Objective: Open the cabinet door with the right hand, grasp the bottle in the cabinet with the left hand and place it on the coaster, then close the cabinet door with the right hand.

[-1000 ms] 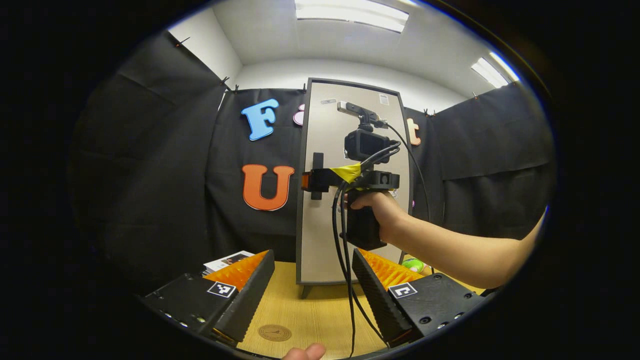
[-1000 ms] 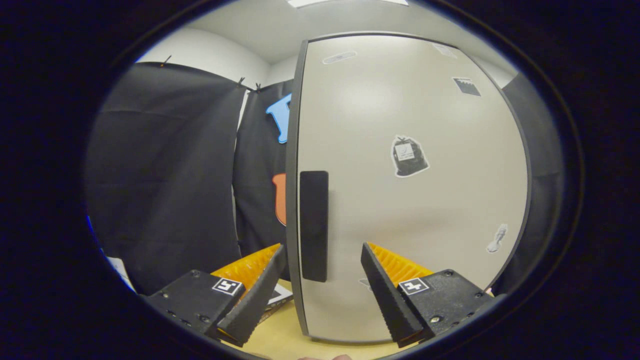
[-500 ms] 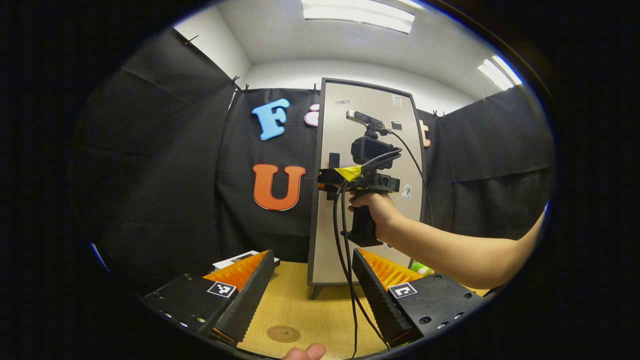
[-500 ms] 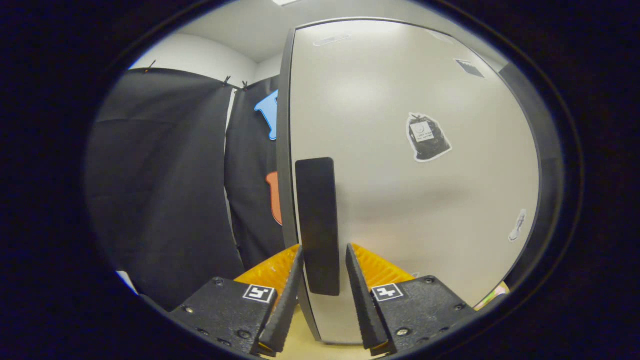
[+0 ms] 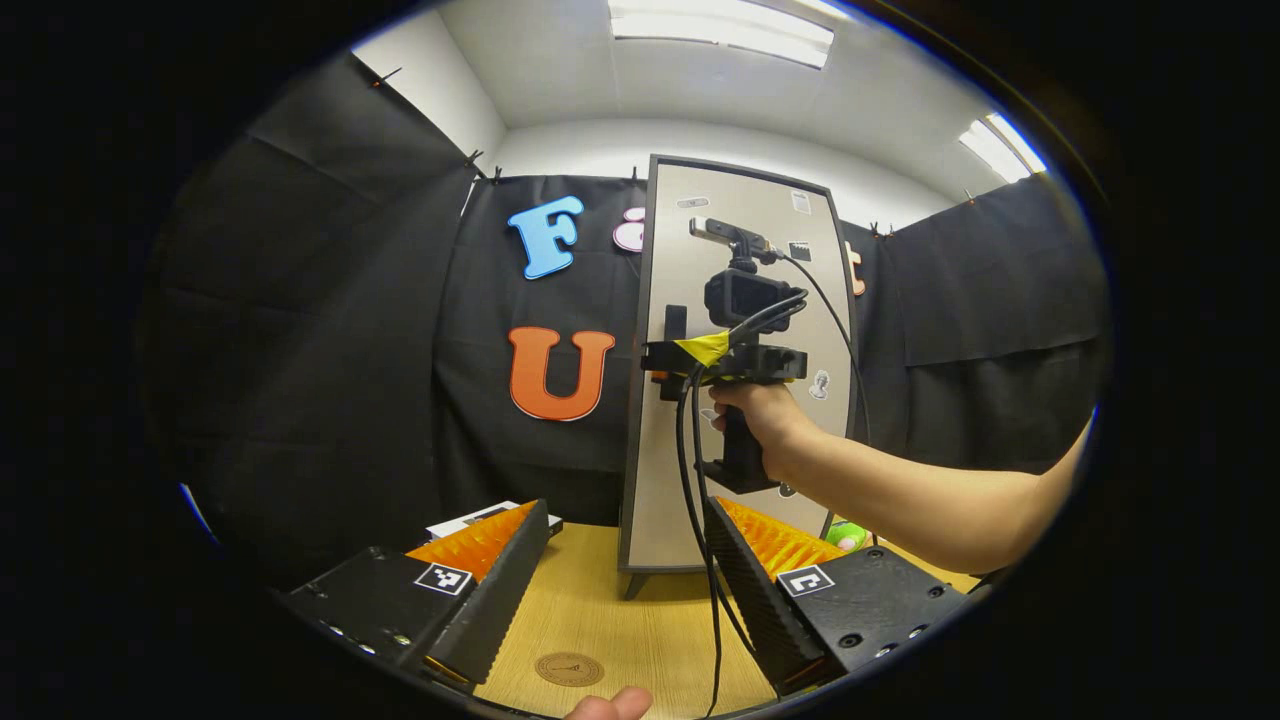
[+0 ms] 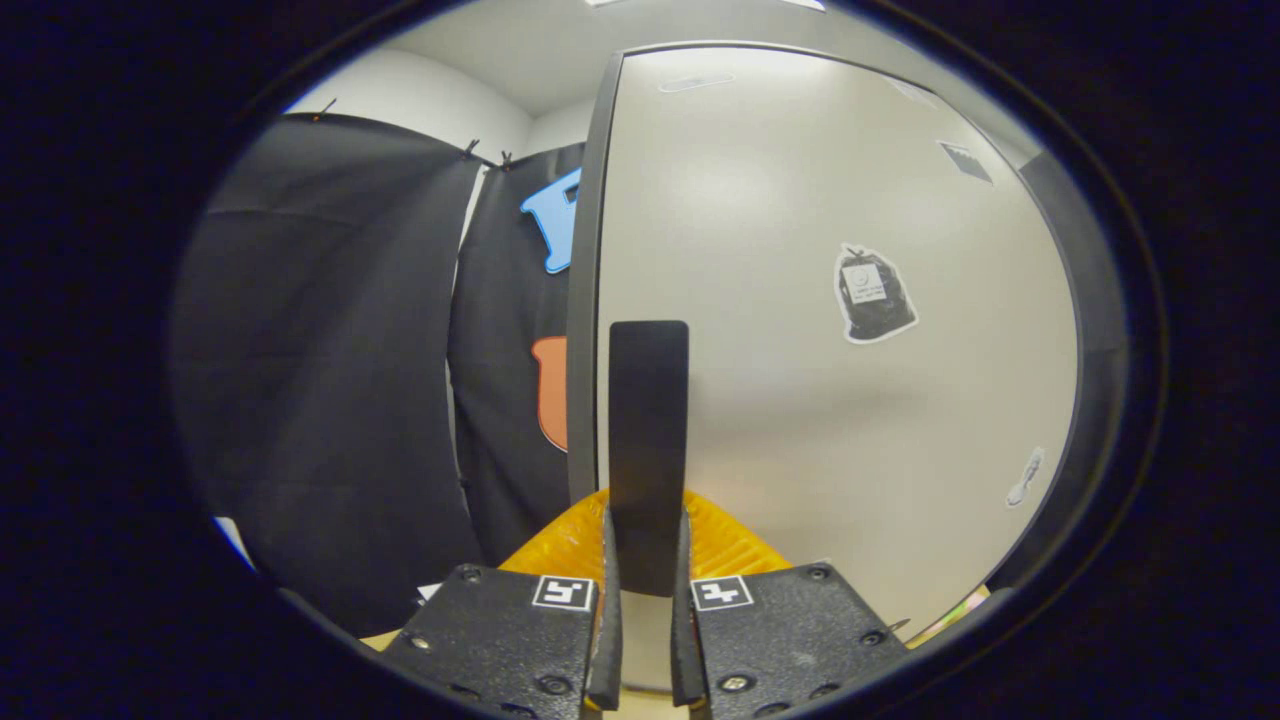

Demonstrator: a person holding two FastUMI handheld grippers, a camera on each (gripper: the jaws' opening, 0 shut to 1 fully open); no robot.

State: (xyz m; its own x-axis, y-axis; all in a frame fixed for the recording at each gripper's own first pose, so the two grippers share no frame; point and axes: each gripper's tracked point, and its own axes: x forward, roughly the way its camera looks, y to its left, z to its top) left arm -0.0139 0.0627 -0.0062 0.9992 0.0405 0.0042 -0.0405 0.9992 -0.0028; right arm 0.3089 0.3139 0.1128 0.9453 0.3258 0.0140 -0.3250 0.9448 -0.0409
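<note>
Hanging low over the wooden table (image 5: 600, 620), the left gripper (image 5: 625, 580) is holding nothing, its two fingers spread wide apart. Just past them, near the table's front edge, the round coaster (image 5: 569, 669) is lying flat and bare. Farther back, the tall cabinet door (image 5: 690, 480) is standing closed, so the bottle is out of sight. At the door's left edge, the right gripper (image 5: 668, 358) is reaching in level, carried by a hand (image 5: 762, 418) on its grip, with cables drooping down toward the table. In the right gripper view, the right gripper (image 6: 646, 600) is pinching the lower end of the dark upright handle (image 6: 648, 440), its two fingers pressing on the handle from either side with no gap left.
</note>
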